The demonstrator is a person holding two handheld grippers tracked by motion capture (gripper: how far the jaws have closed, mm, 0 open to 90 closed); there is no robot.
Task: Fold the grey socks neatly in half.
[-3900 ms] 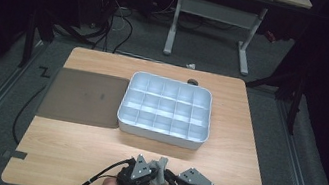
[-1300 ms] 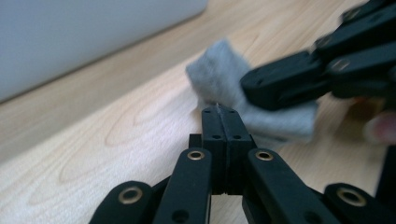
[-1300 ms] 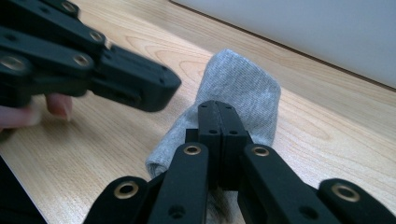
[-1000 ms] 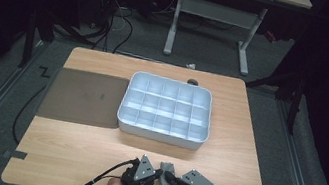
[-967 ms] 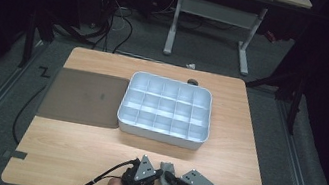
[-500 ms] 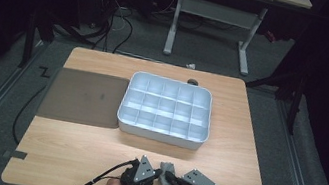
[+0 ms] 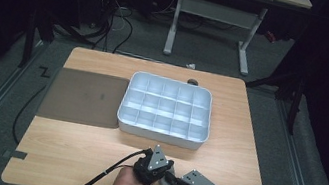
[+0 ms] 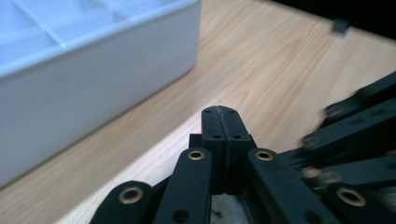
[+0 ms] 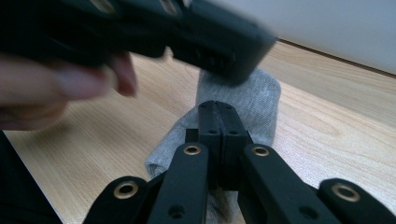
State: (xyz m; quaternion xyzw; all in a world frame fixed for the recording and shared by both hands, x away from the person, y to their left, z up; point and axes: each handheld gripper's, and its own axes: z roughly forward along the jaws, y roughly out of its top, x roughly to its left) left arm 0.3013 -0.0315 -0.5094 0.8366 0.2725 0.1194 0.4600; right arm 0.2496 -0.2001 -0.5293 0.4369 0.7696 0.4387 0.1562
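The wooden counter (image 7: pixel 92 151) carries a white compartment tray (image 7: pixel 166 107) at its middle, cells facing up, presumably ready to receive sorted items. A dark mat (image 7: pixel 83 96) lies flat beside it. At the near edge a grey sock (image 9: pixel 252 105) lies crumpled between both hands. The left gripper (image 8: pixel 219 112) and right gripper (image 9: pixel 218 108) are both clenched empty, the right one poised just over the sock.

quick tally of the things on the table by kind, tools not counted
white plastic compartment tray: 1
dark brown flat mat: 1
grey knitted cloth: 1
total: 3
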